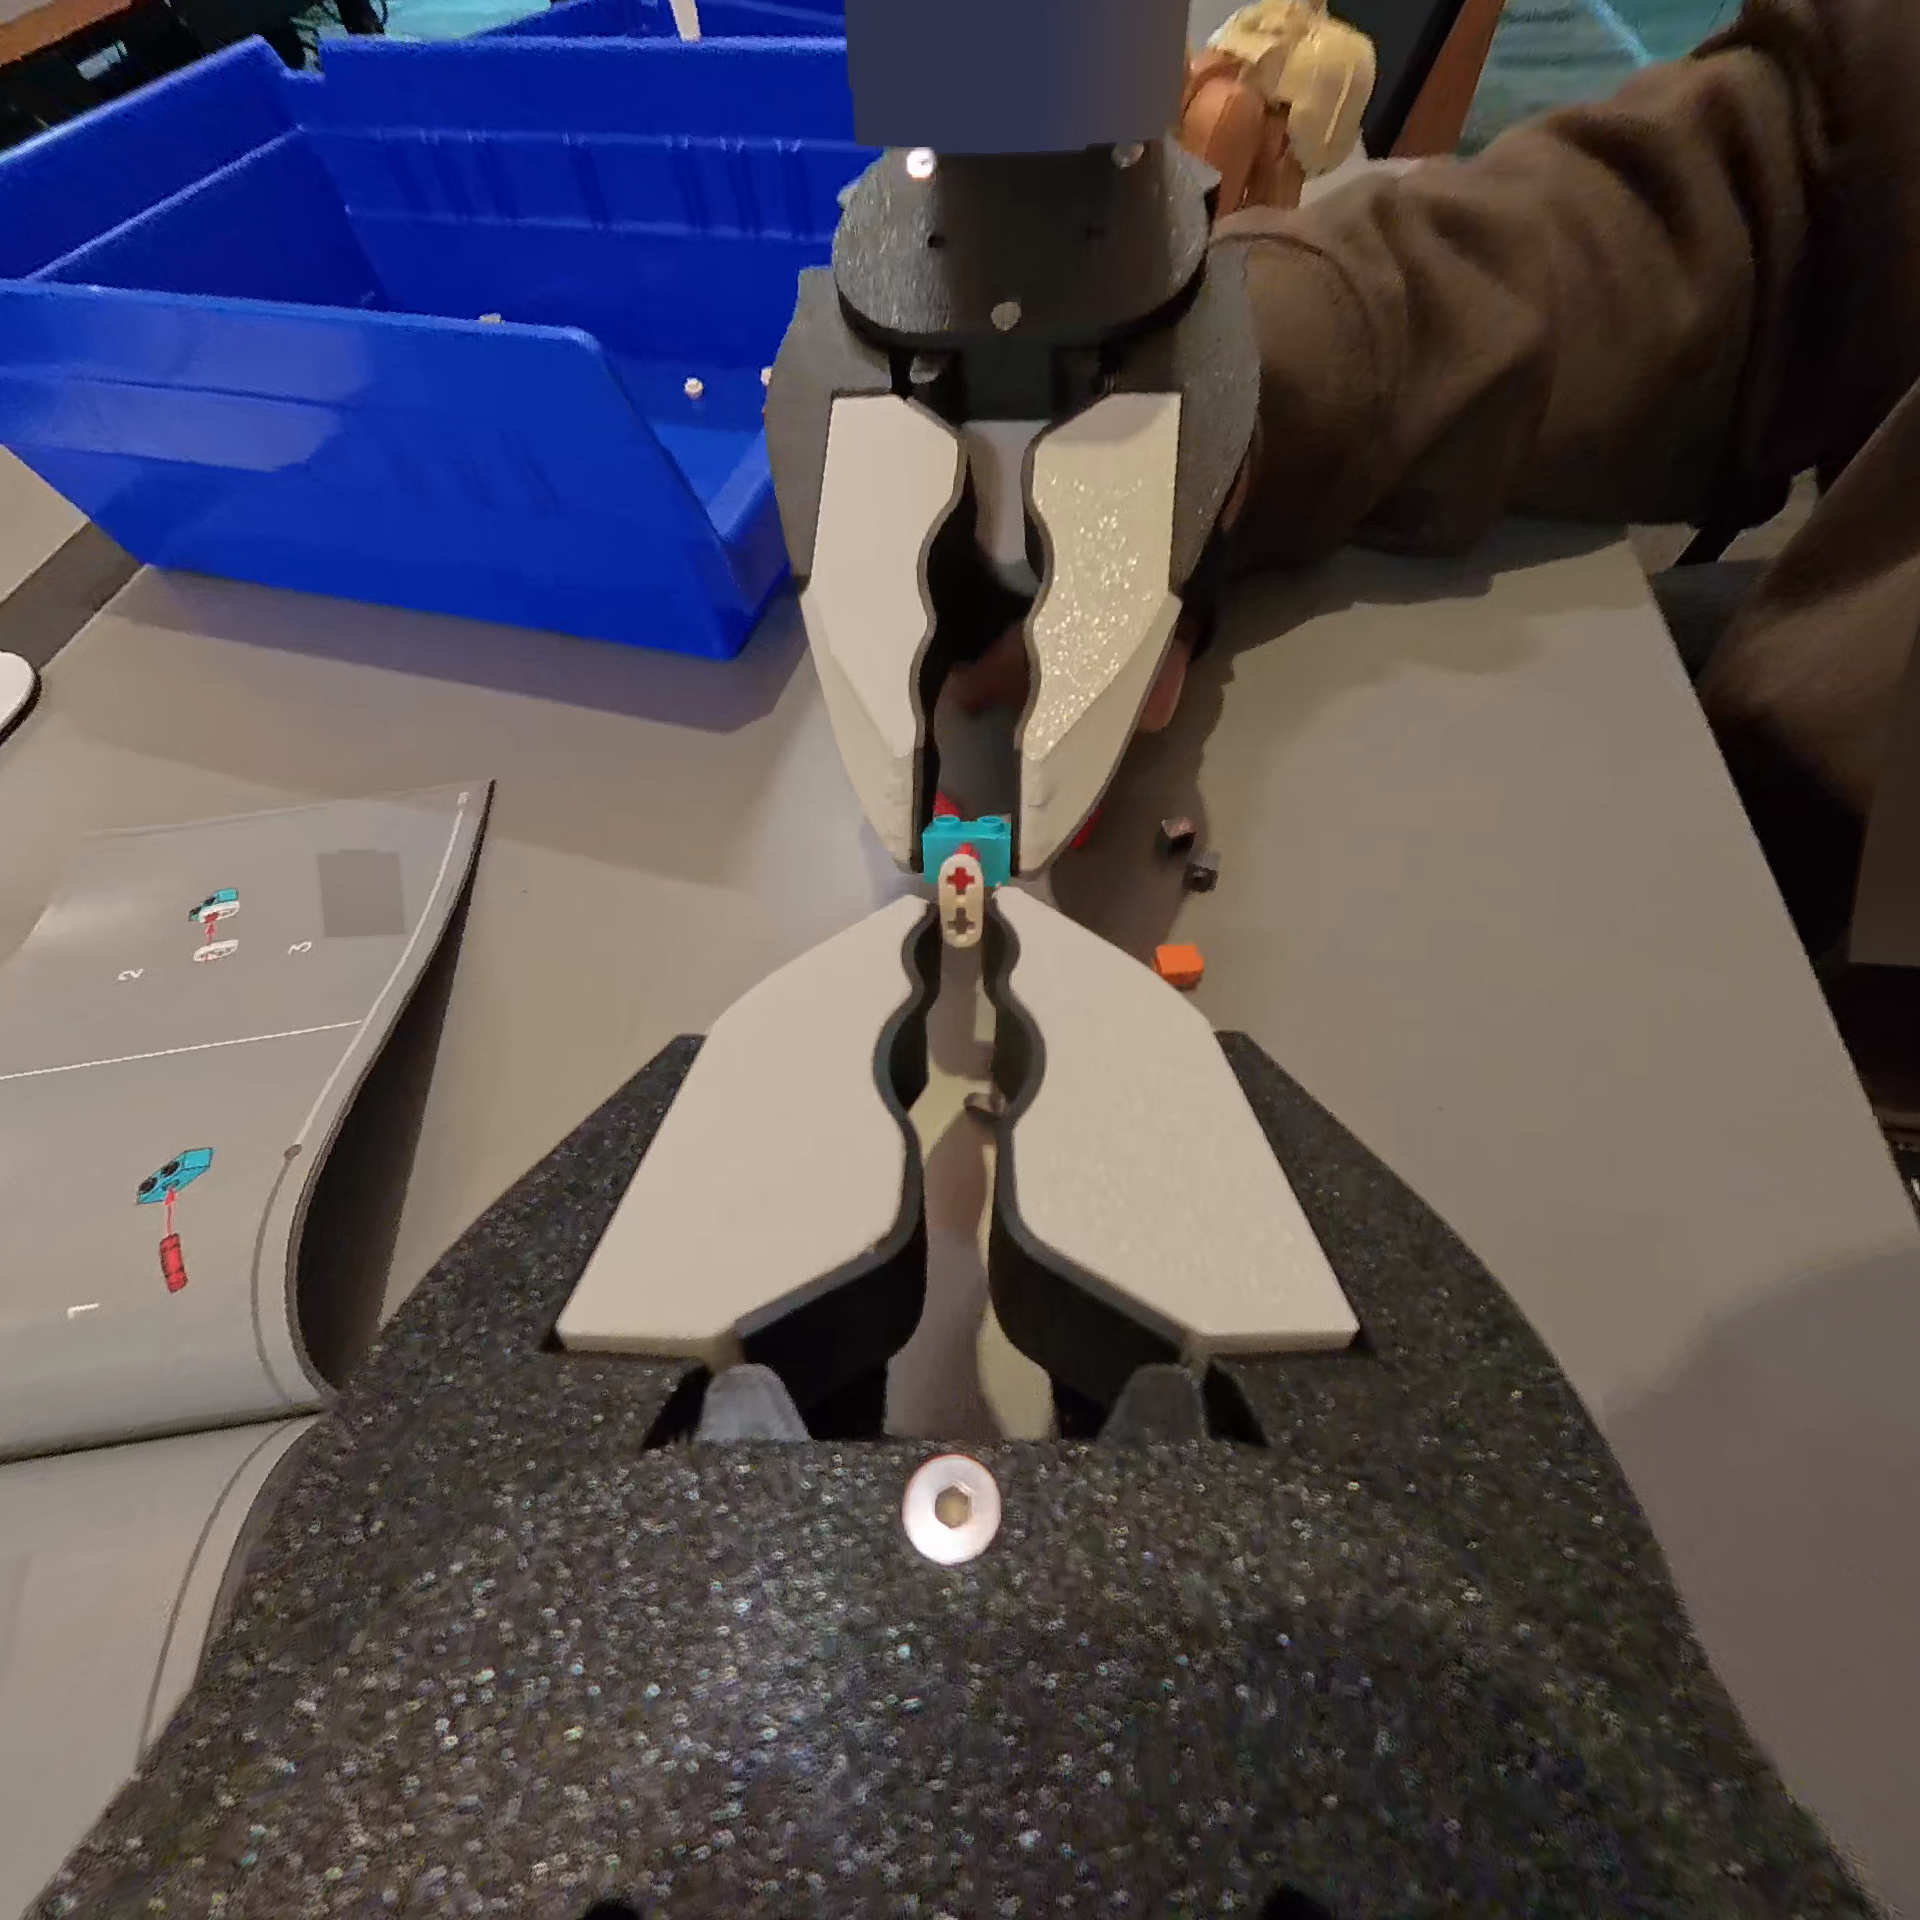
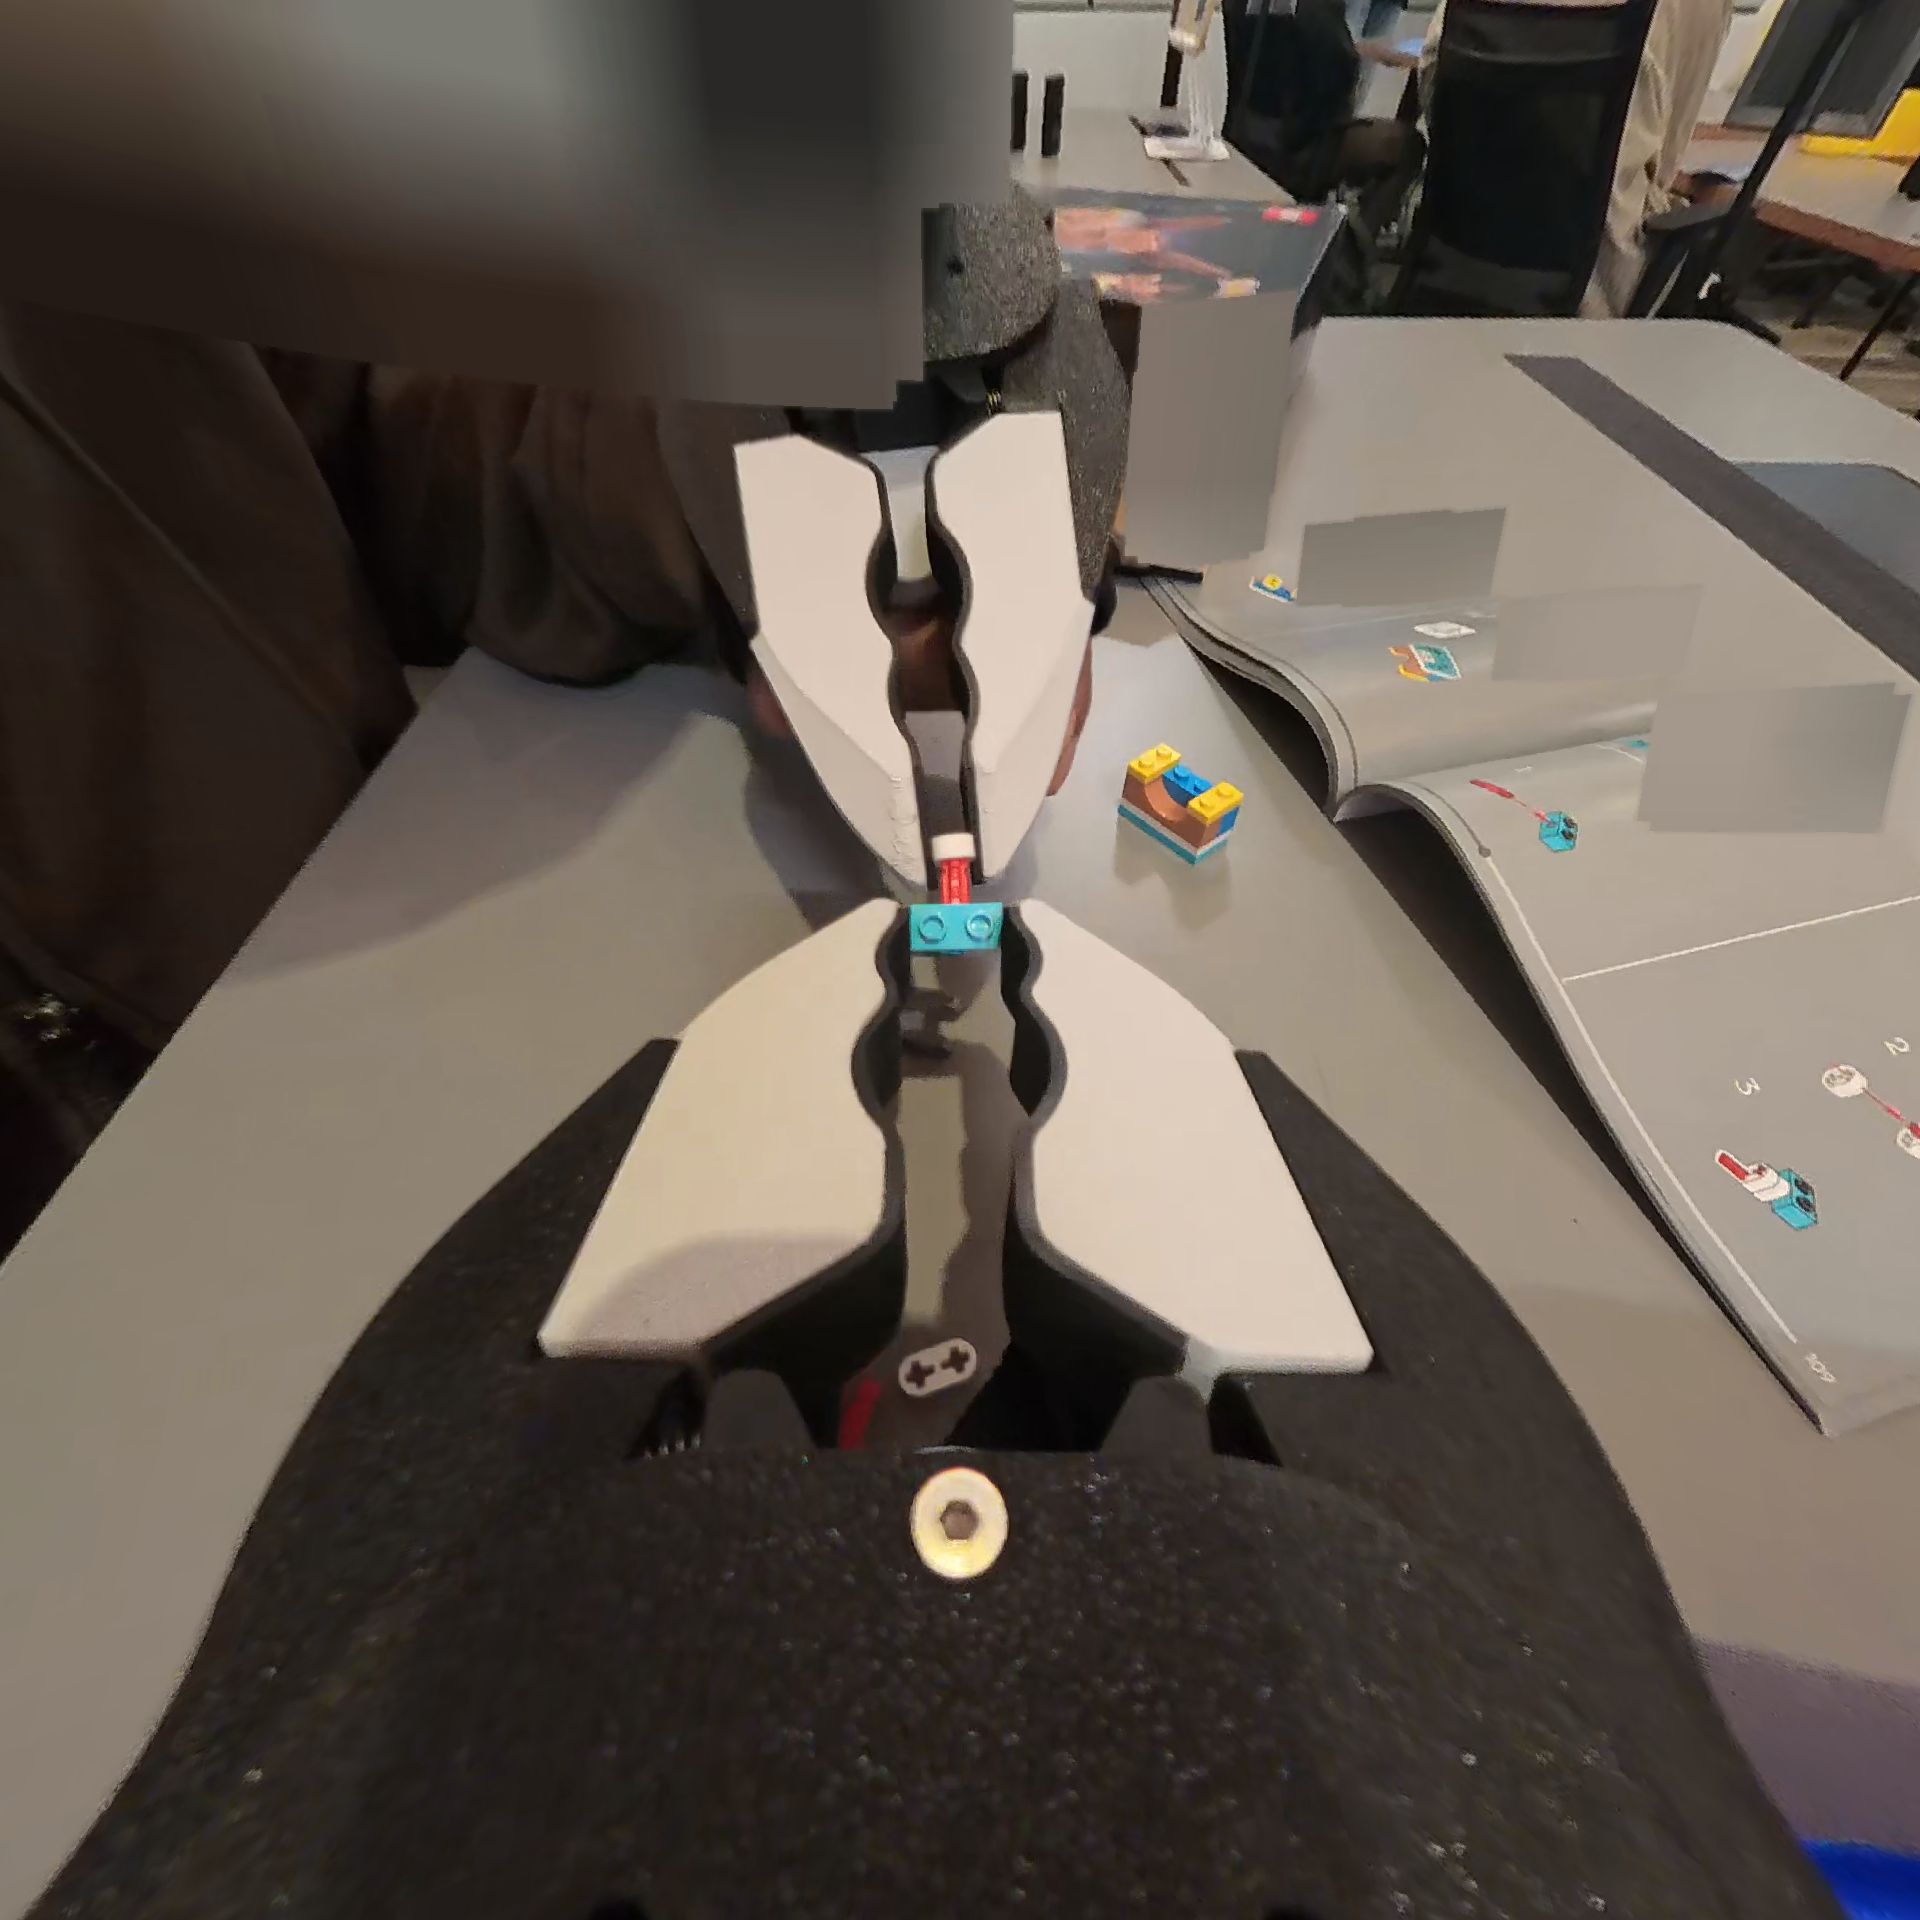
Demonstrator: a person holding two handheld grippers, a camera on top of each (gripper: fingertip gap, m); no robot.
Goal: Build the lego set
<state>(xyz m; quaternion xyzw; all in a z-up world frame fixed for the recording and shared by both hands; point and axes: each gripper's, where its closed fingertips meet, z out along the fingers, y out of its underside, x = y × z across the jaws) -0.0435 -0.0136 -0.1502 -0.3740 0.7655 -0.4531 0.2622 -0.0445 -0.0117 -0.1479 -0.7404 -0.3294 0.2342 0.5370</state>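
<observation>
Now | two grippers: left gripper point(image 1: 964, 920) clamps white link point(image 1: 963, 899) | right gripper point(image 2: 956, 925) clamps teal brick point(image 2: 954, 928)

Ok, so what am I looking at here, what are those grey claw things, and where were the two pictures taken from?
Those are two hand-held grippers, each squeezed by a person; there is no robot arm. Each carries a camera looking along its own fingers, so each picture shows its own gripper at the bottom and the other one facing it. The left gripper is shut on a white beam. The right gripper is shut on a teal brick, with a red axle between the two parts. On the grey table lie an open instruction booklet, blue bins, a small finished build and an orange piece.
</observation>
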